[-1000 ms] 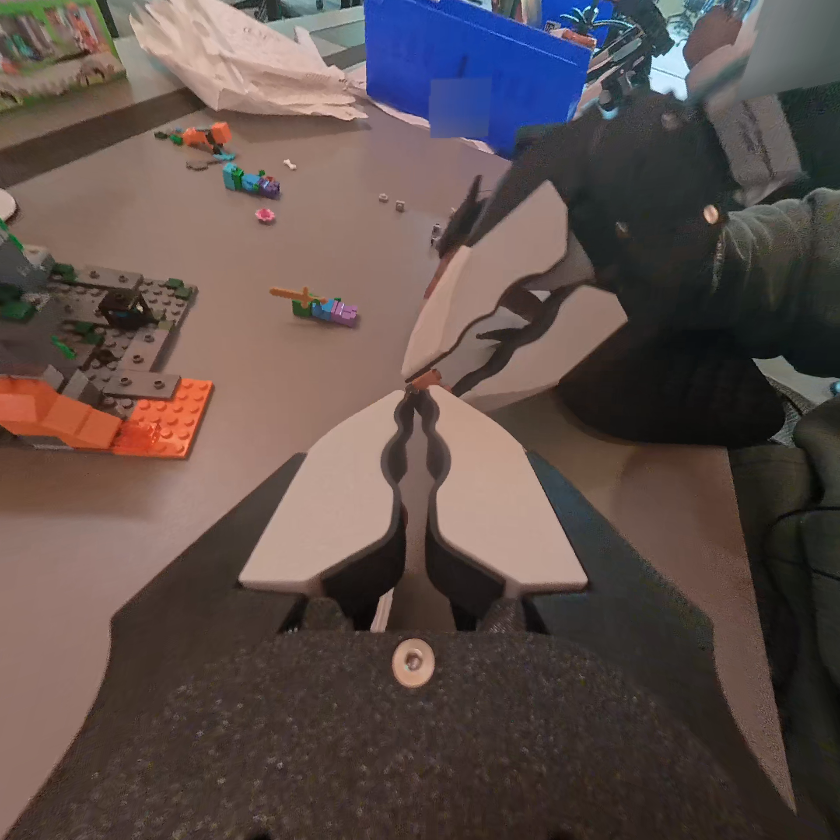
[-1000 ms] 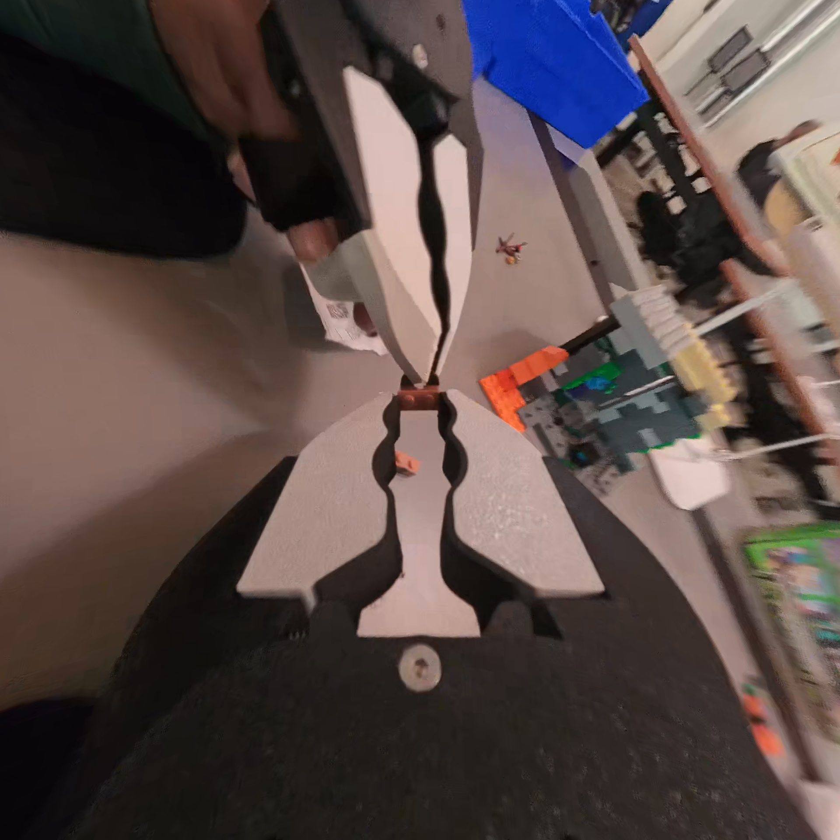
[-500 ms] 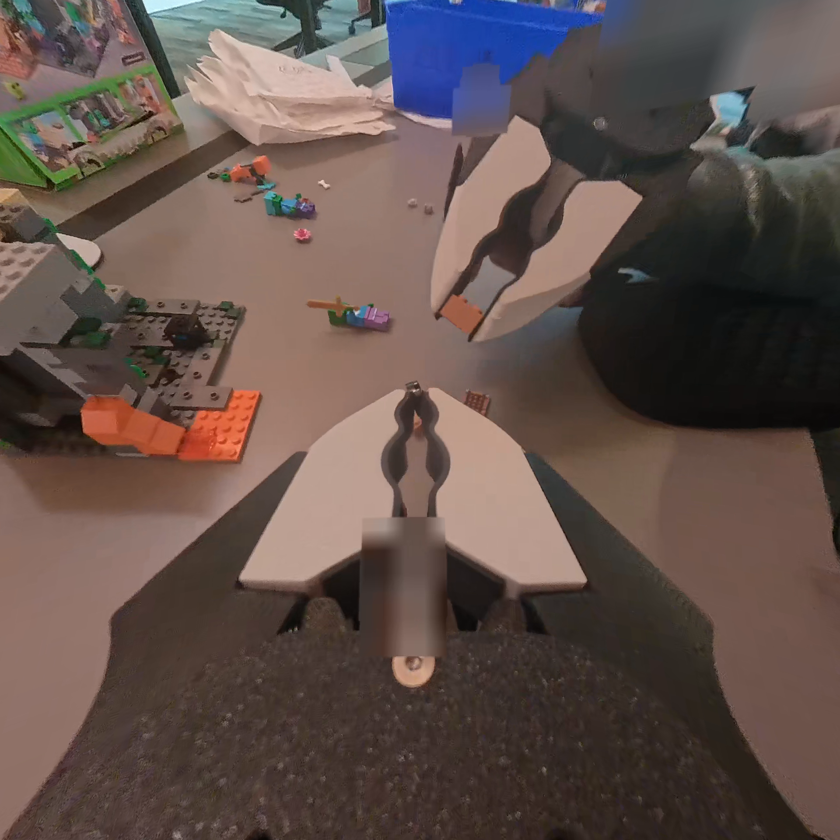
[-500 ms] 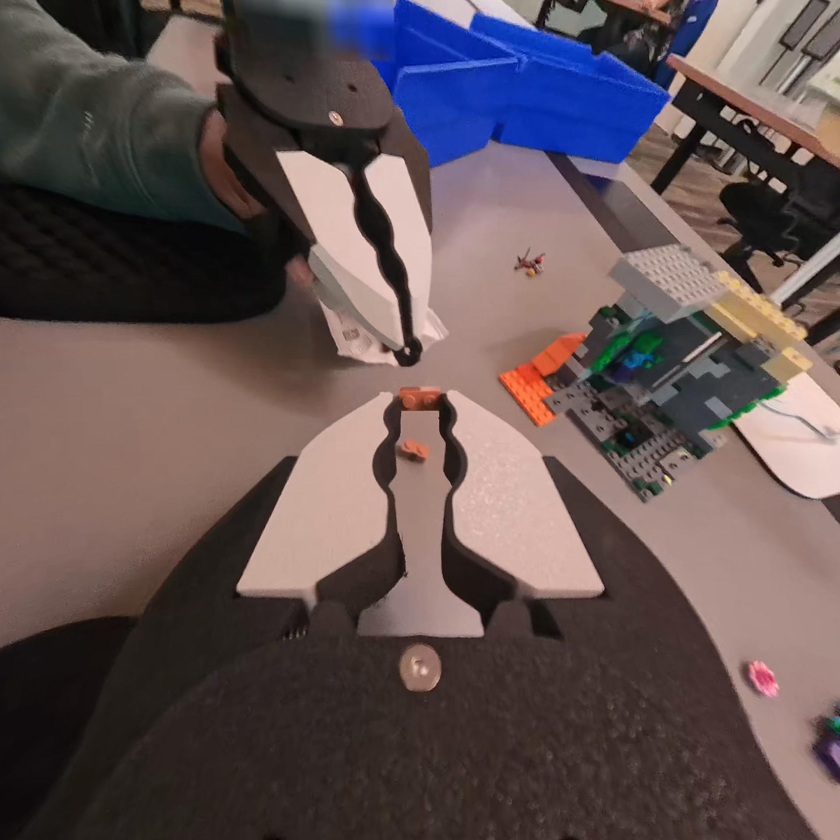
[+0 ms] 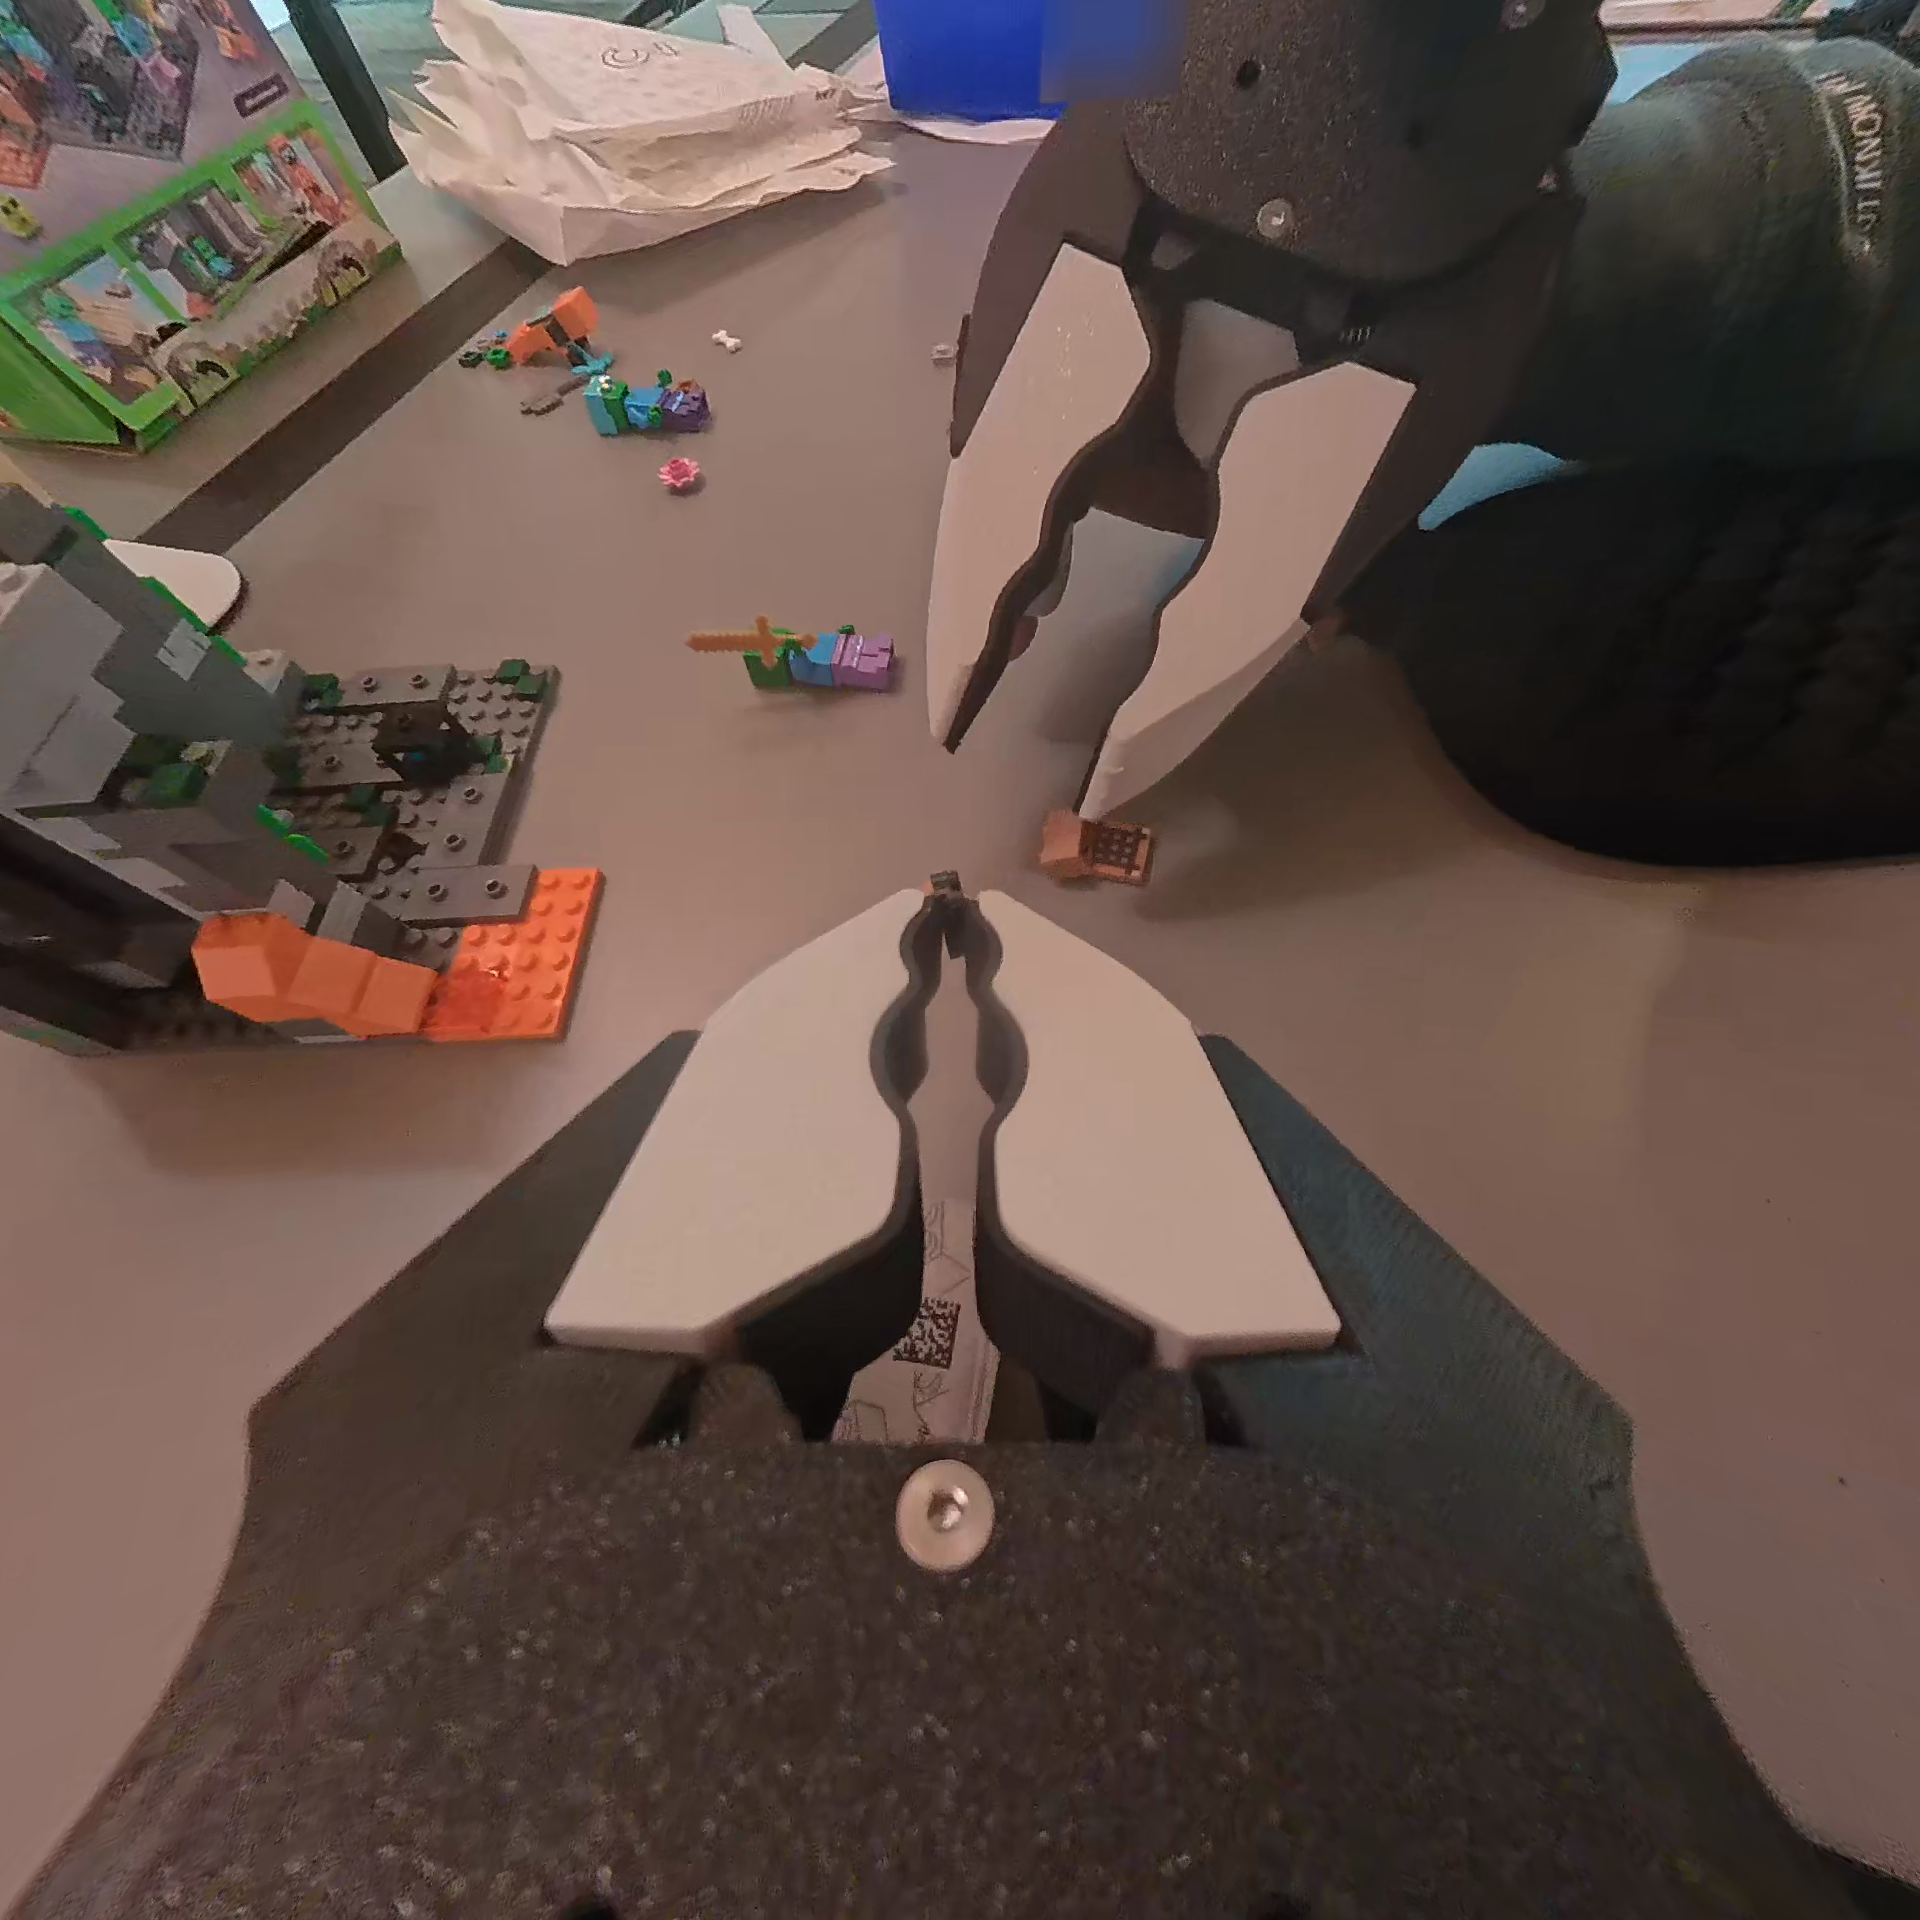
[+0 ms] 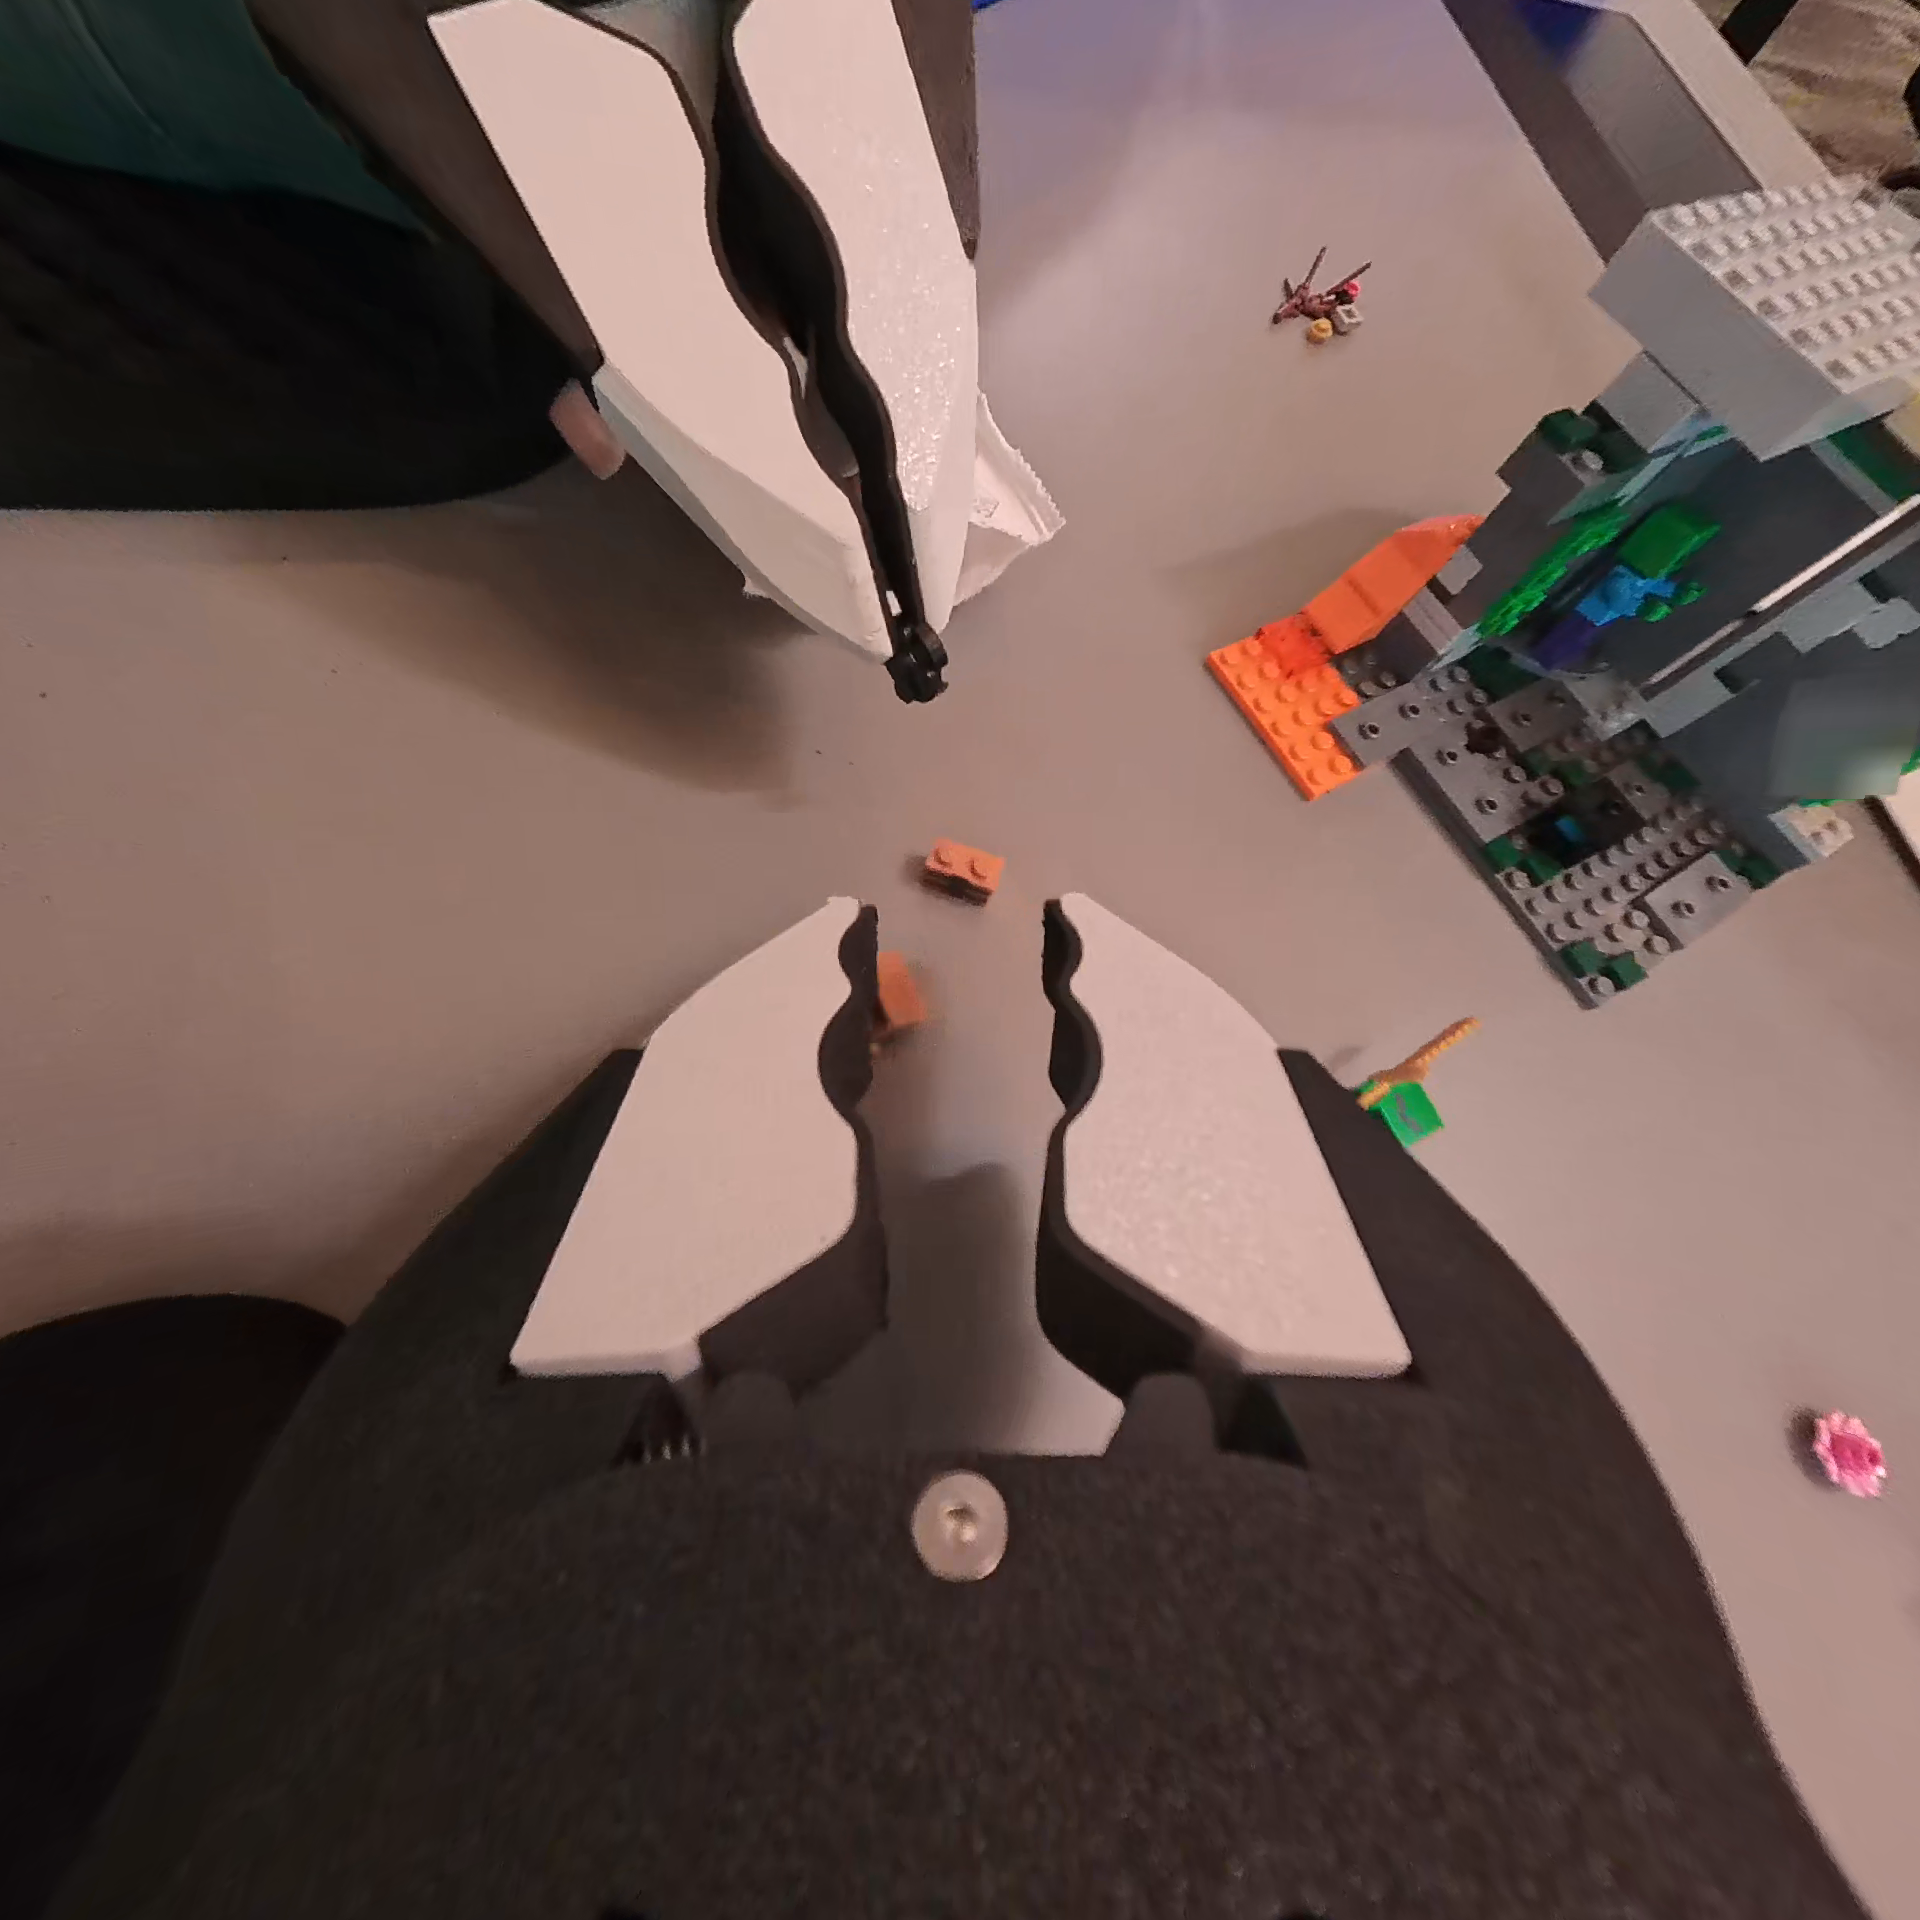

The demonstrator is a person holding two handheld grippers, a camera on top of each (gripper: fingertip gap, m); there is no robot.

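Before right tool (image 6: 951, 909), brown brick (image 6: 962, 868) (unheld)

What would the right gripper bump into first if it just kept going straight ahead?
Probably the small brown brick lying on the table just beyond the open right gripper; depth is hard to judge.

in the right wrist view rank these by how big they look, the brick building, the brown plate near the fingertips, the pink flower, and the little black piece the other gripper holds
1. Brick building, by far.
2. Brown plate.
3. Pink flower and black piece look alike; not ranked.
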